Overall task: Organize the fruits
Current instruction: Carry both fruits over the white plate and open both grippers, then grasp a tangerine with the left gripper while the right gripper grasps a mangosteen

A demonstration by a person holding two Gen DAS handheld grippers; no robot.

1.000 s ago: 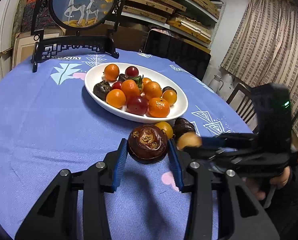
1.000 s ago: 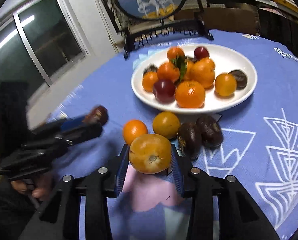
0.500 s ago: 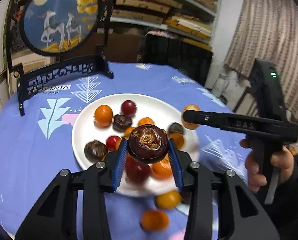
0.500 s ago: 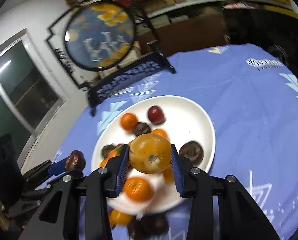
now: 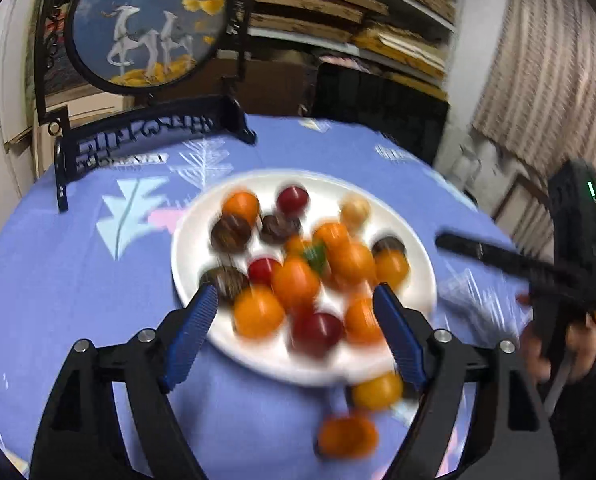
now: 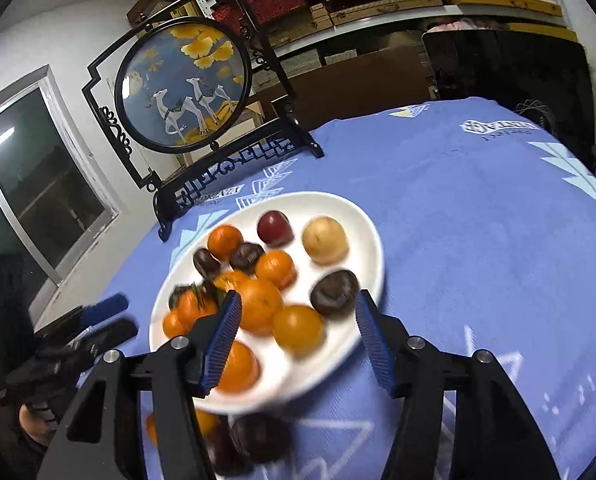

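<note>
Hovering over the white plate (image 5: pixel 193 240), the left gripper (image 5: pixel 295 312) was opening, empty, above the piled fruits (image 5: pixel 298 280); two oranges (image 5: pixel 362 412) lay on the blue tablecloth (image 5: pixel 57 300).

The right gripper (image 6: pixel 298 316) was likewise opening, empty, above that plate (image 6: pixel 362 220), with dark fruits (image 6: pixel 253 440) below it on the cloth.

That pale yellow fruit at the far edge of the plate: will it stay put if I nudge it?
Probably not. The pale yellow fruit looks round and smooth, so likely rolls. It sits alone near the white plate rim, which looks shallow, so it might escape.
</note>
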